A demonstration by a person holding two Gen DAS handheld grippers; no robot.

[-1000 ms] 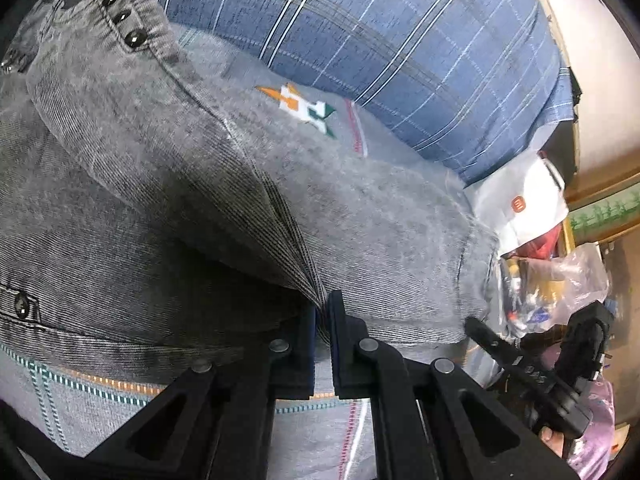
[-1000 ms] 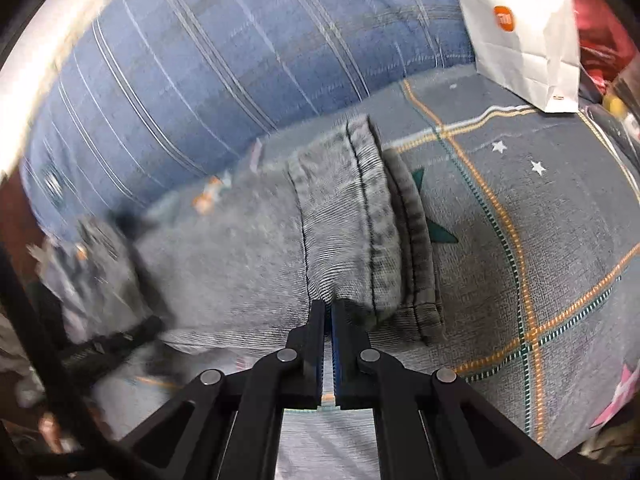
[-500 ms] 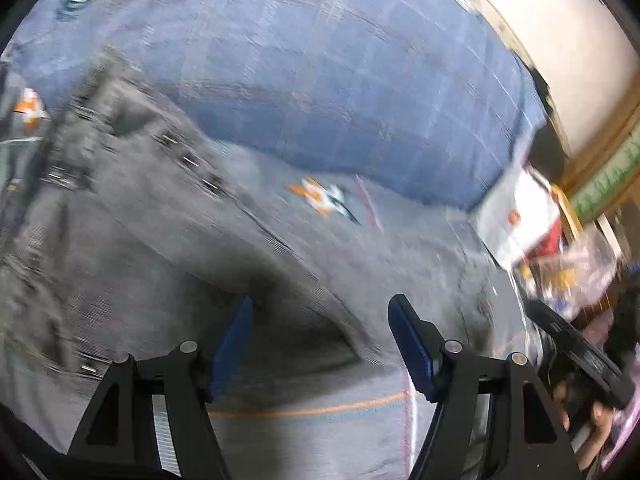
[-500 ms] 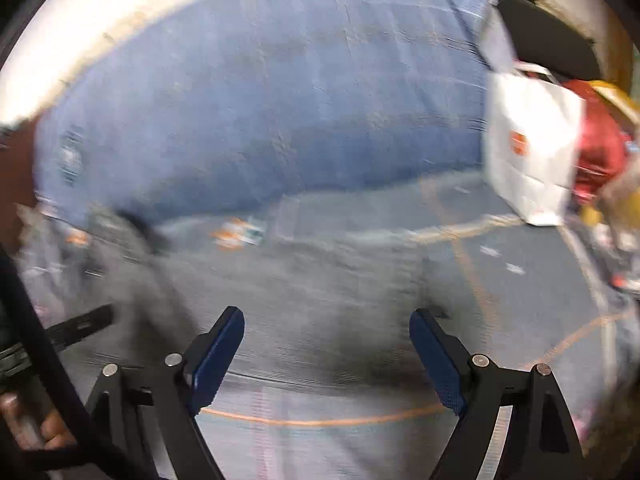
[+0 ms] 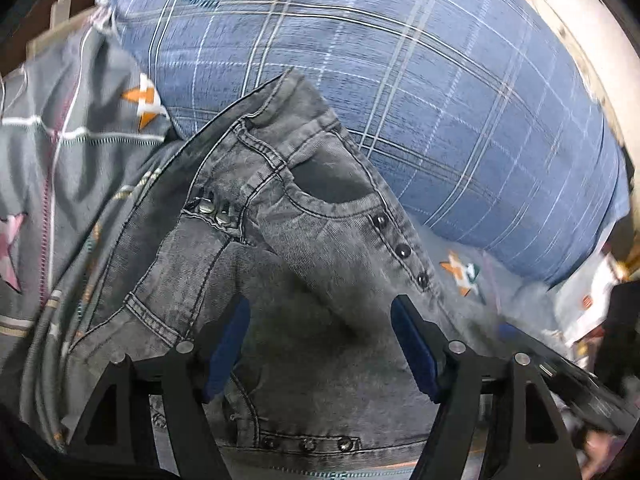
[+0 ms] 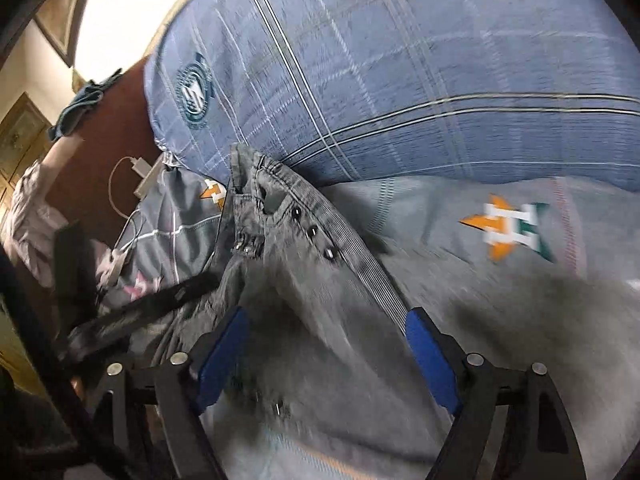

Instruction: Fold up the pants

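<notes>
While both grippers hang above the bed, the grey acid-washed denim pants (image 5: 304, 264) lie bunched on the grey patterned bedsheet with orange and green star prints (image 5: 76, 152), waistband end pushed up against the big blue plaid pillow (image 5: 420, 92). Left gripper (image 5: 320, 340): jaws spread wide and released, blue pads either side of the pants' upper leg fabric, nothing between them gripped. Right gripper (image 6: 326, 354): jaws likewise released and wide apart, over the same pants (image 6: 304, 300), image motion-blurred here.

Left wrist view only: sharp detail of the front pocket, row of dark rivets (image 5: 402, 252) along the pocket edge, metal fly buttons (image 5: 212, 212), a second rivet row at the bottom near the camera; at far right a white paper bag (image 5: 584, 304) and the dark body of the other gripper, blurred.

Right wrist view only: reddish-brown wooden surface (image 6: 104, 140) beside the bed with a white charger and cable (image 6: 136, 172), a teal cloth (image 6: 80, 104) further back, pale crumpled fabric (image 6: 32, 216) at left edge, the left gripper's black frame (image 6: 120, 312) crossing lower left. The pillow's round teal badge (image 6: 194, 92) shows in both views
</notes>
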